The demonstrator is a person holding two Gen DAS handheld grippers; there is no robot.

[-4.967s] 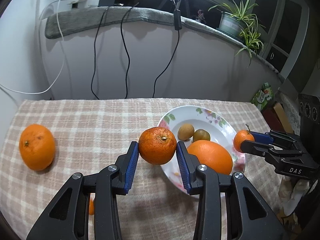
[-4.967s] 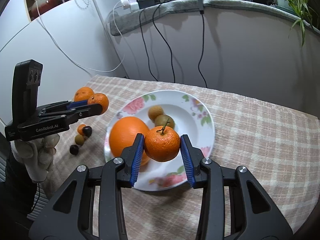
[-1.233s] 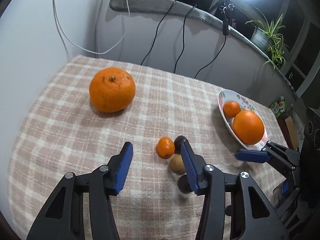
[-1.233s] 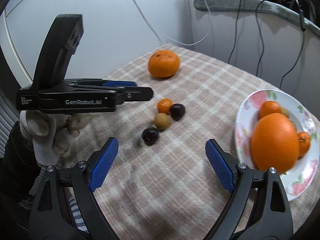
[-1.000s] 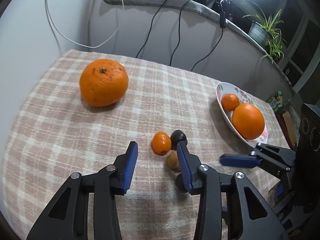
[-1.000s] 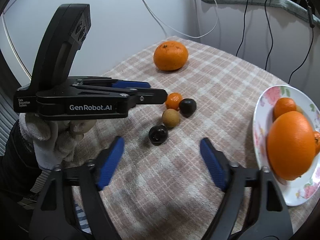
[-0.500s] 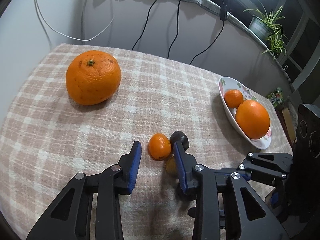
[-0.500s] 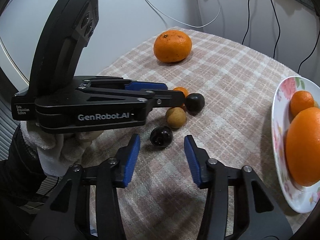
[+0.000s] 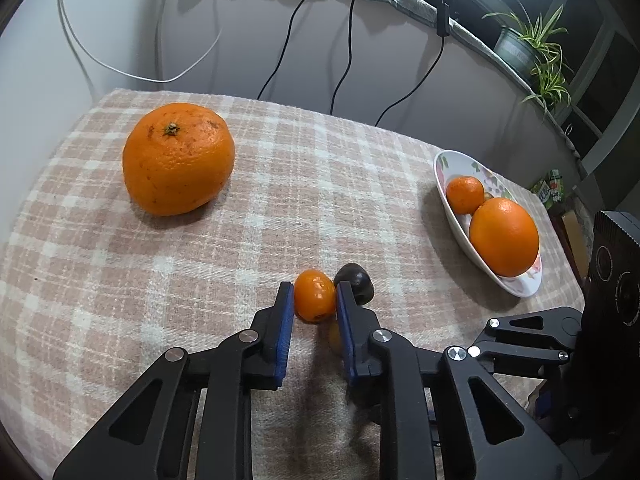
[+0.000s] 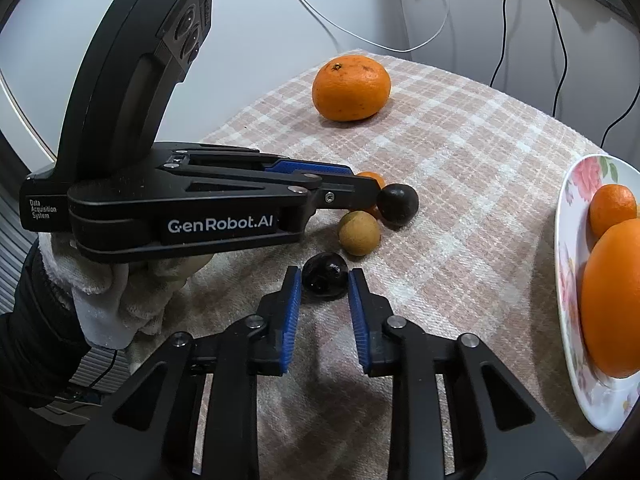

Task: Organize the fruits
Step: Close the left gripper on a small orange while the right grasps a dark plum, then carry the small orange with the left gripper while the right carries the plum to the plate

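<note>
Left gripper [image 9: 315, 309] clenched on the small orange fruit [image 9: 314, 295] on the checked tabletop [image 9: 280, 200]; jaws have just been closing onto it. Right gripper [image 10: 324, 298] likewise just closed, pads against the dark round fruit [image 10: 324, 276]. Both fruits look light, smooth, soft-skinned; grip across the widest middle, gently, or they squirt out. A second ago both jaws stood wider, nothing between the right pair. Plate [image 9: 448, 164] with oranges sits well apart.

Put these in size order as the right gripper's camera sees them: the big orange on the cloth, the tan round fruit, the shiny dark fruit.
1. big orange
2. and 3. tan round fruit and shiny dark fruit look alike; unsure.
</note>
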